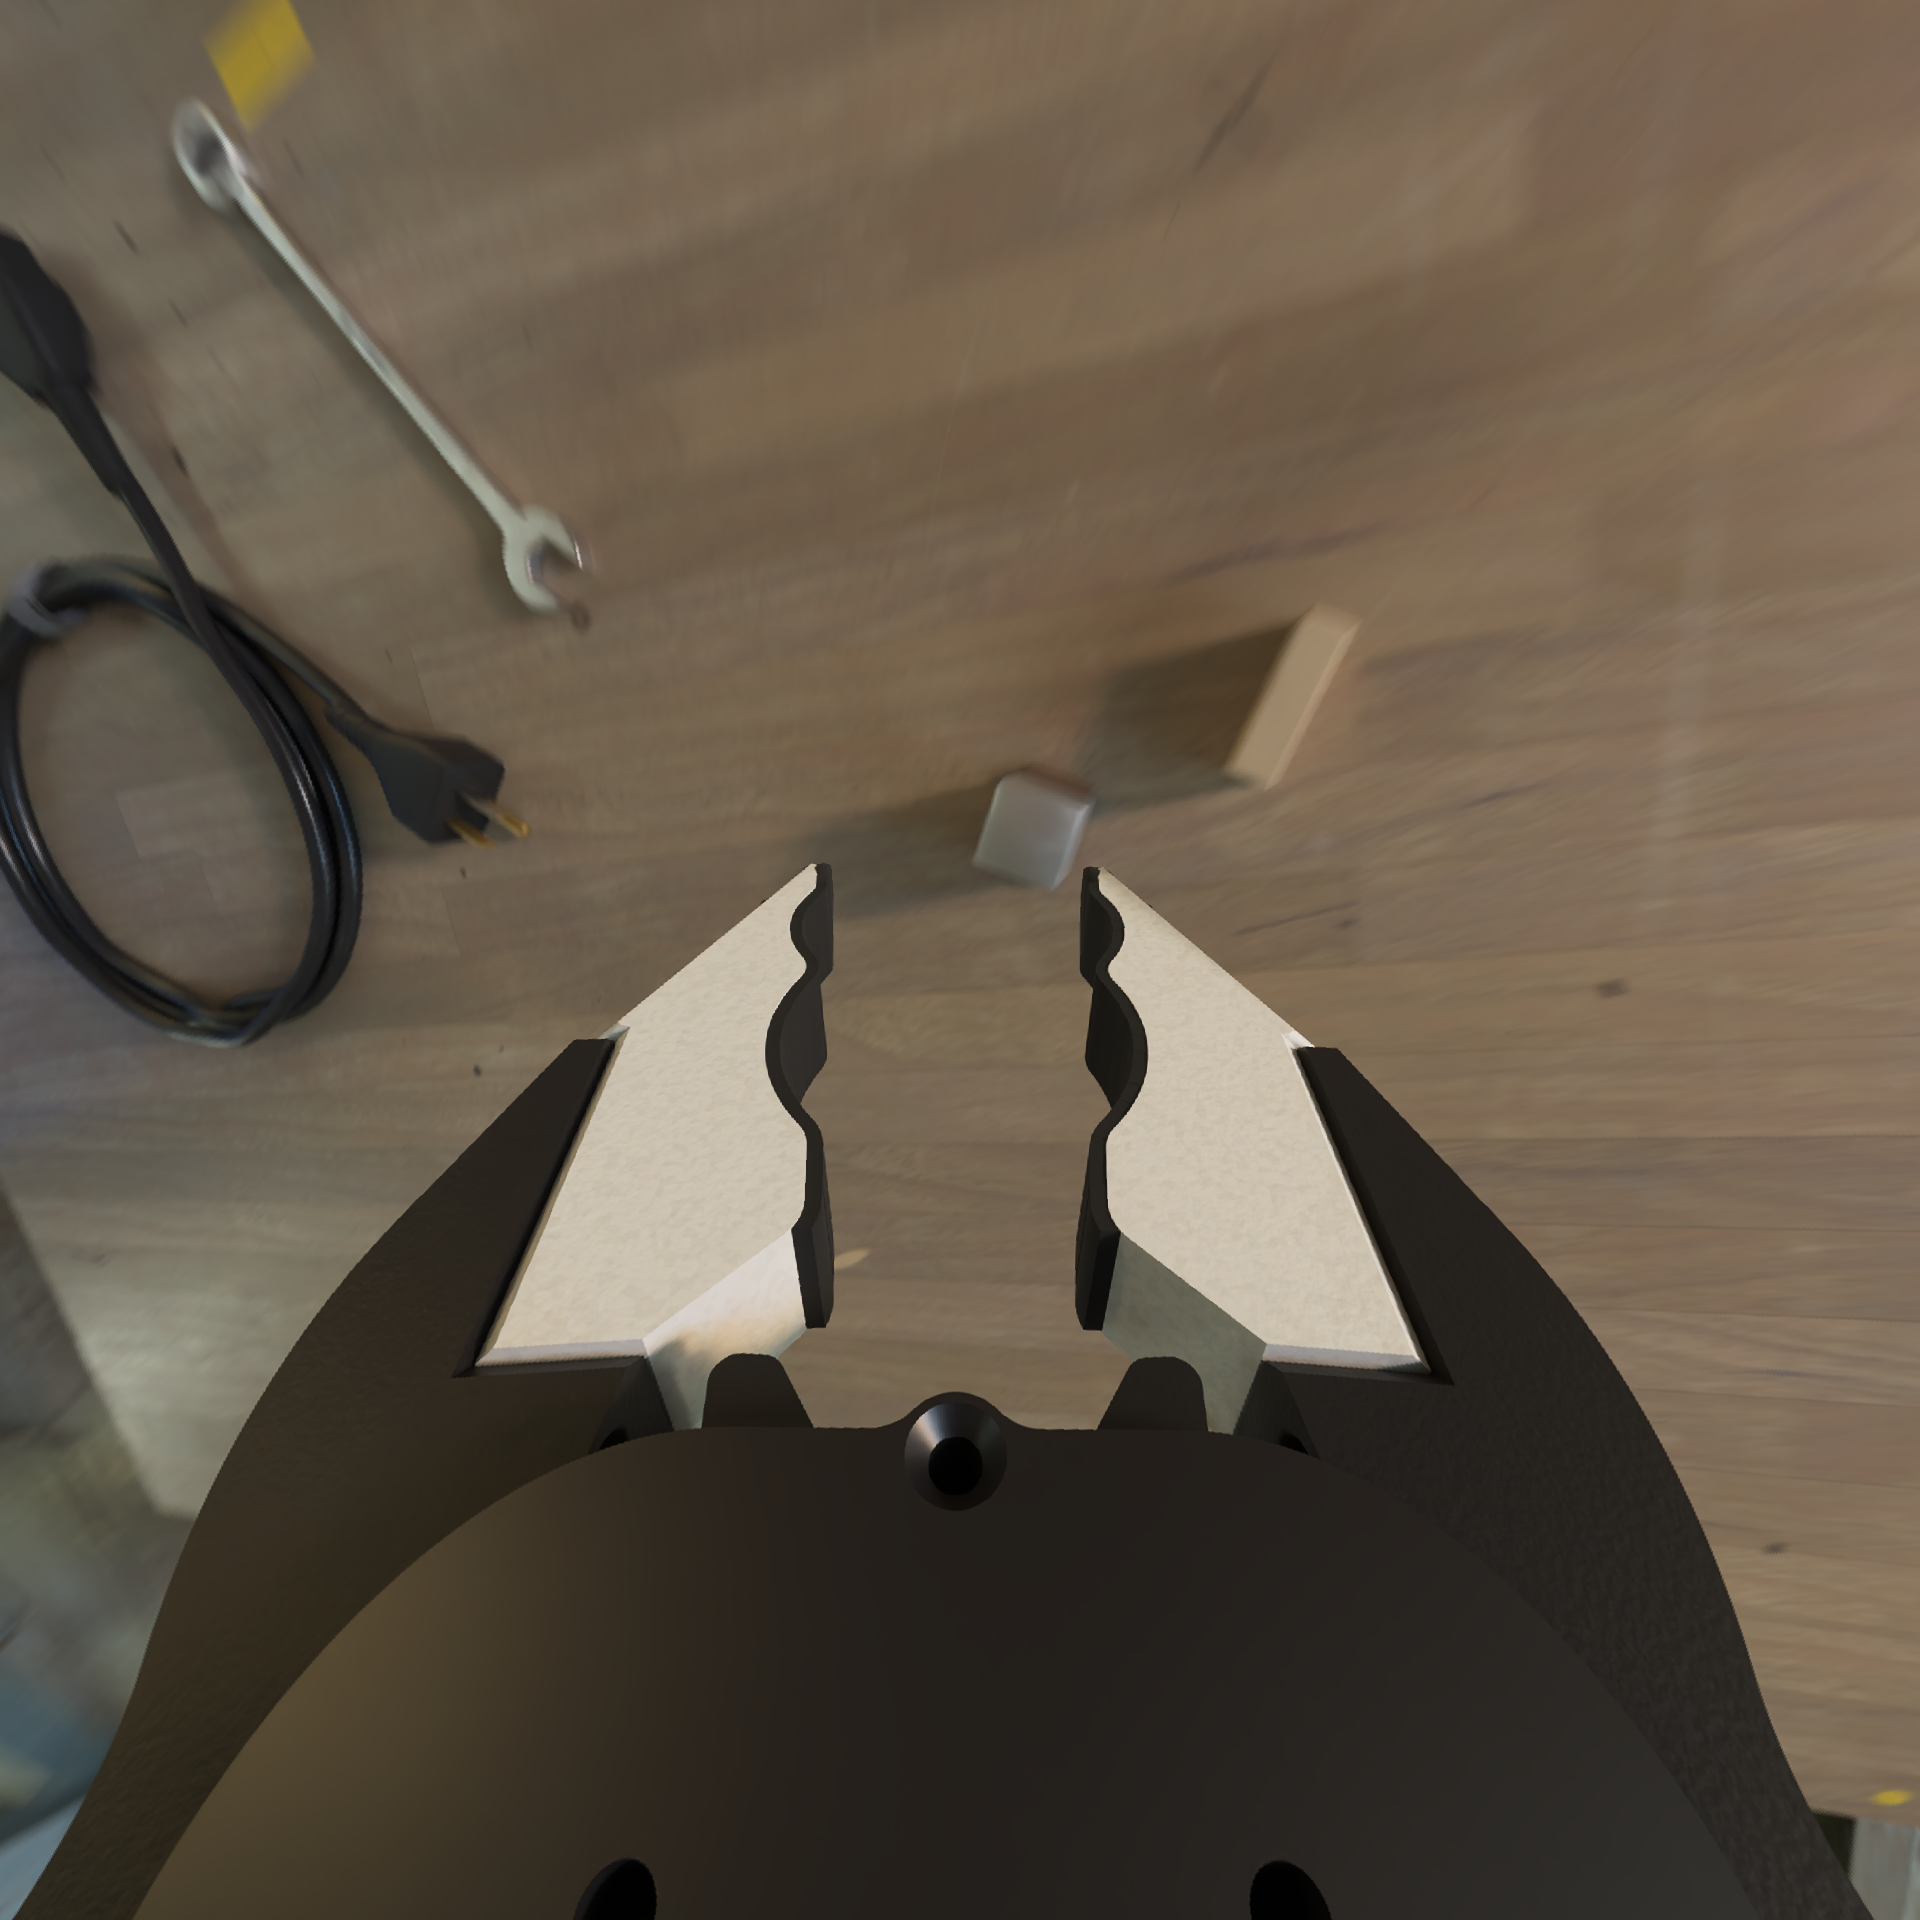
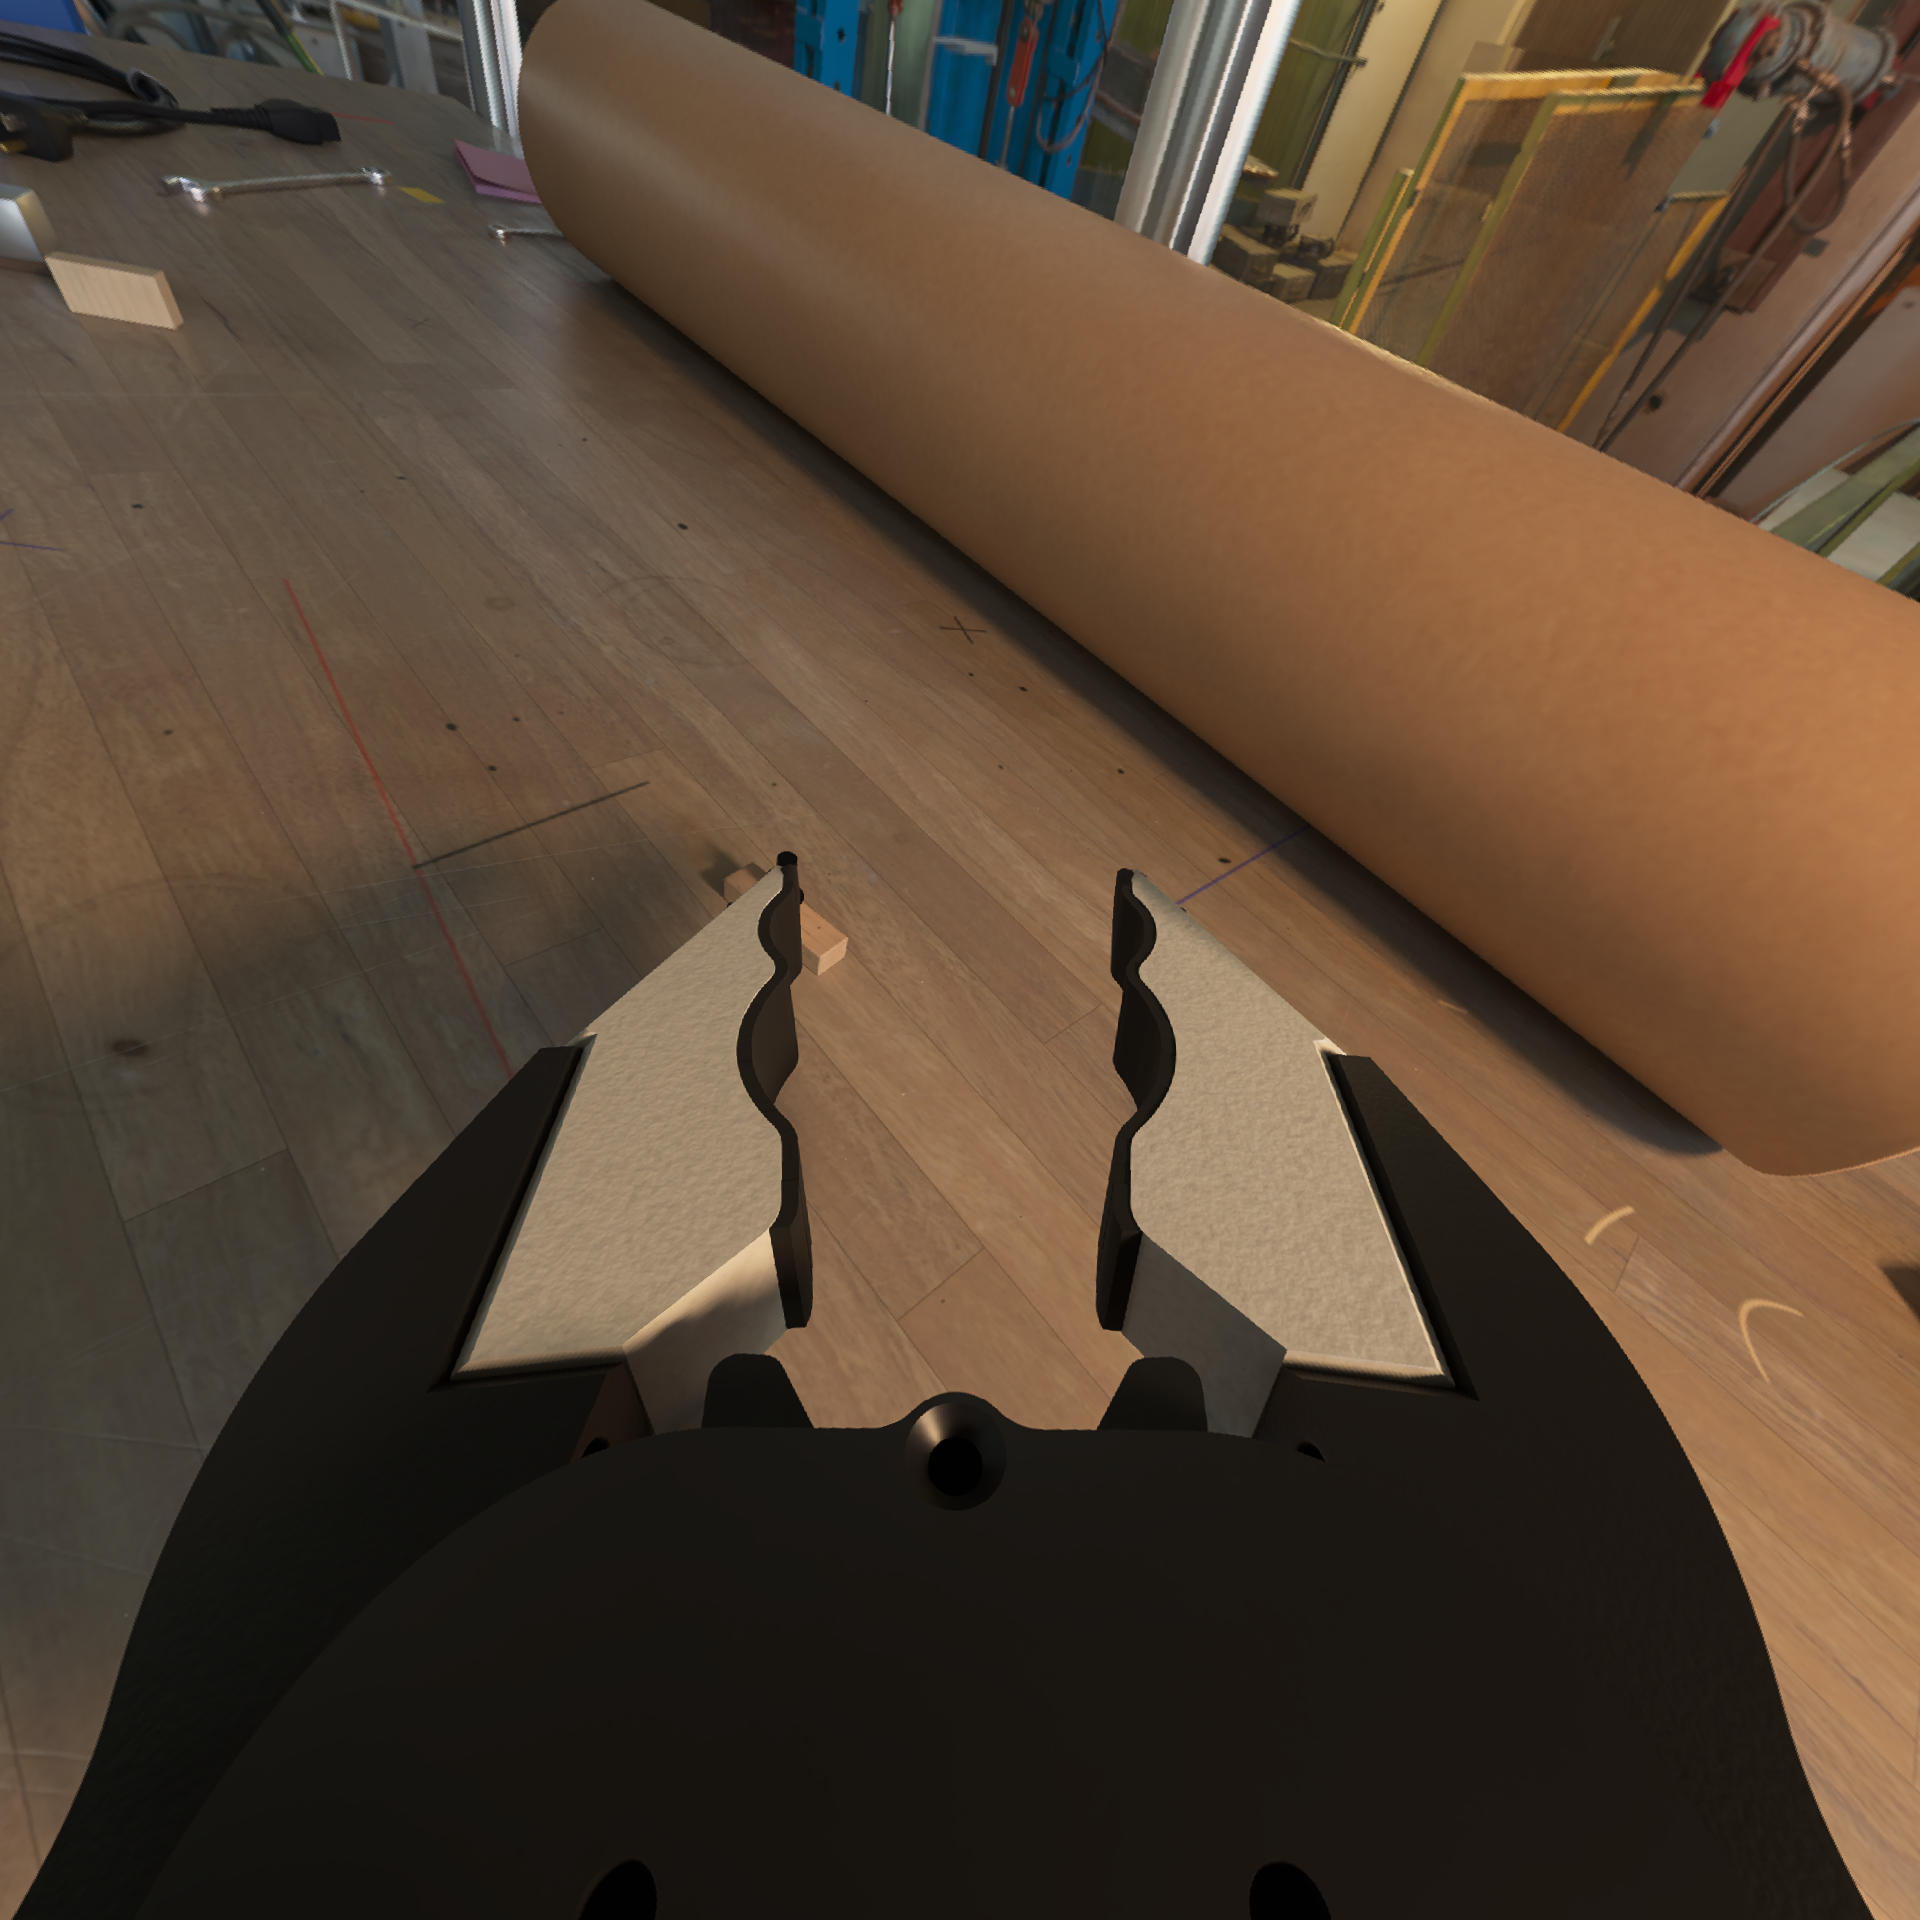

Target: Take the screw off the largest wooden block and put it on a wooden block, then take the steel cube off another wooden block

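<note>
In the left wrist view my left gripper is open and empty above the wooden table. A steel cube lies just beyond its right fingertip, beside a pale wooden block and apart from it. In the right wrist view my right gripper is open and empty. A small wooden block sits partly hidden behind its left fingertip, and a small dark screw shows just above that tip, seemingly standing on the block. A flat wooden block and the steel cube lie at the far left.
A long wrench, a coiled black power cord and a yellow item lie left of the cube. A large brown paper roll runs along the table's right side. Wrenches and pink paper lie at the far end.
</note>
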### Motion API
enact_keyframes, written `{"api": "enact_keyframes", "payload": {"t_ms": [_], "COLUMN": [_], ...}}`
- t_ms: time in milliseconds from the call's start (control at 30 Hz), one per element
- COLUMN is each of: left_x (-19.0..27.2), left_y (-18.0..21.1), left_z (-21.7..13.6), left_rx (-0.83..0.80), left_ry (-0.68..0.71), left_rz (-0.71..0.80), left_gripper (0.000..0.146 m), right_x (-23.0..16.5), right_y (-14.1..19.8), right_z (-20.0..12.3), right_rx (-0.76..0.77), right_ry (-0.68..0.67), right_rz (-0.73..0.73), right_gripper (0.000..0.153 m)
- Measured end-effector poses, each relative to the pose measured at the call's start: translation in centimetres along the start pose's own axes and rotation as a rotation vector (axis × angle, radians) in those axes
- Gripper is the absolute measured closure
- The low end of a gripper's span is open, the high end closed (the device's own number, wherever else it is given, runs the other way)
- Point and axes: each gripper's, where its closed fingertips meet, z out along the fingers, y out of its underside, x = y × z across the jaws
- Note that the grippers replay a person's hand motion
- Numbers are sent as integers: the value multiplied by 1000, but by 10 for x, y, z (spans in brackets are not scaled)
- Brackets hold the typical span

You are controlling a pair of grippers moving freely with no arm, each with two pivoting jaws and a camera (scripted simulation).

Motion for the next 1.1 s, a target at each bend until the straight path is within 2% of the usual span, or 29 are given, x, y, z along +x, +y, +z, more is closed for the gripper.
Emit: {"api": "enact_keyframes", "payload": {"t_ms": [100, 200, 300, 367, 500, 633, 700, 967, 1033, 1100], "left_x": [-16, -27, -30, -30, -23, 10, 13, 14, 19, 21], "left_y": [27, 45, 57, 59, 51, 36, 33, 33, 33, 33], "left_z": [37, 56, 68, 75, 79, 71, 68, 67, 72, 75], "left_rx": [-185, -384, -529, -571, -519, -365, -334, -300, -300, -313], "left_ry": [-51, -112, -90, -51, 63, 293, 289, 288, 296, 306], "left_rz": [94, 271, 401, 417, 375, 326, 342, 302, 295, 274], "left_gripper": [101, 103, 104, 107, 115, 123, 121, 96, 96, 105], "right_x": [0, 0, 1, 3, 5, 5, 4, 3, 3, 2], "right_y": [4, 9, 13, 14, 15, 16, 17, 17, 17, 17], "right_z": [3, 6, 7, 7, 7, 8, 8, 9, 9, 9], "right_rx": [-13, -32, -41, -44, -45, -49, -51, -54, -55, -55], "right_ry": [0, 0, 3, 7, 10, 4, 3, 1, 2, 4], "right_rz": [7, 12, 14, 19, 26, 28, 28, 21, 18, 15], "right_gripper": [92, 92, 92, 92, 92, 92, 92, 92, 92, 92]}}
